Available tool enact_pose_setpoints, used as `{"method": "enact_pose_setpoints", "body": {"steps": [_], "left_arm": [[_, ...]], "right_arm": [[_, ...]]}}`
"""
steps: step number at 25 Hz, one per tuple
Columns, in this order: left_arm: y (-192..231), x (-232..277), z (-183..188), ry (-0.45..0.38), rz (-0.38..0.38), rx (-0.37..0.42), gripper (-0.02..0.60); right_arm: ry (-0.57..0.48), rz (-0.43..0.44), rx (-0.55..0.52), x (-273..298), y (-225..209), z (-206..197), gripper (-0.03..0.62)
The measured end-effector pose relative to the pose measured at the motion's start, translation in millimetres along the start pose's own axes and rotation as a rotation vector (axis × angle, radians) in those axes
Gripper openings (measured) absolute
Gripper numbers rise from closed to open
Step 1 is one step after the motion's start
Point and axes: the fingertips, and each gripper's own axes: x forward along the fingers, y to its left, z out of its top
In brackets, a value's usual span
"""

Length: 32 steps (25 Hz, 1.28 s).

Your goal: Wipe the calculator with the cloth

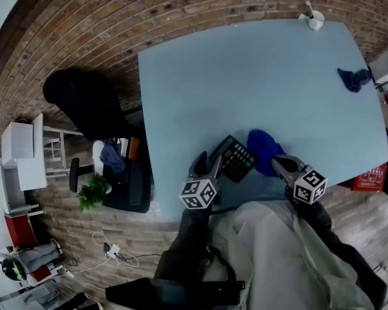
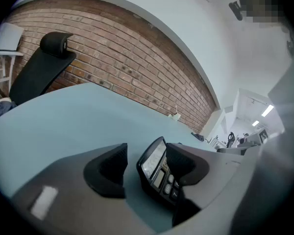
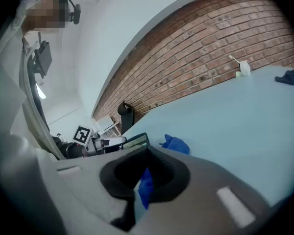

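Observation:
The black calculator [image 1: 237, 159] sits near the front edge of the light blue table [image 1: 258, 76], propped up at a tilt. My left gripper [image 1: 207, 165] is open around its left end. In the left gripper view the calculator [image 2: 159, 173] leans against the right pad [image 2: 183, 161], and a gap shows to the left pad [image 2: 111, 168]. A bright blue cloth [image 1: 265, 150] lies bunched just right of the calculator. My right gripper [image 1: 279, 163] is shut on a fold of that cloth [image 3: 145, 189], and the rest of it lies ahead.
A second, darker blue cloth [image 1: 354, 79] lies at the table's right edge. A white cup [image 1: 315, 20] stands at the far corner. A black office chair [image 1: 84, 105] is left of the table, in front of the brick wall.

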Motion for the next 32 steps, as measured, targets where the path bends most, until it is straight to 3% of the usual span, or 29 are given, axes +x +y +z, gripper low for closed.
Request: {"method": "enact_pose_setpoints", "body": {"steps": [13,16,18,20,22,26,28,29,32], "left_arm": [[-4,2,-2,0.025,-0.021,0.032,0.230],[0,9,-4,0.059,-0.004,0.107,0.242],[8,15,-1,0.079,0.020,0.173,0.319],[5,25,-4,0.128,-0.007,0.261,0.318],[-4,32,-11,0.177,-0.045,0.336,0.308],[-12,32,-13,0.175,-0.087,0.373,0.284],[-24,32,-16,0.167,-0.135,0.361,0.158],[-28,31,-15,0.158,-0.150,0.328,0.152],[-29,27,-6,0.101,-0.165,0.116,0.095]], "right_arm": [[0.013,0.003,0.041,2,-1,-5,0.002],[-0.028,-0.012,-0.010,-3,3,4,0.003],[-0.056,-0.052,-0.111,-8,6,13,0.003],[-0.058,-0.094,-0.183,-11,4,15,0.003],[-0.062,-0.123,-0.186,-12,-3,15,0.013],[-0.017,-0.155,-0.170,-2,-18,11,0.081],[0.044,-0.155,-0.187,10,-22,5,0.097],[0.081,-0.153,-0.198,17,-22,0,0.104],[0.235,-0.150,-0.250,42,-21,-26,0.141]]}}
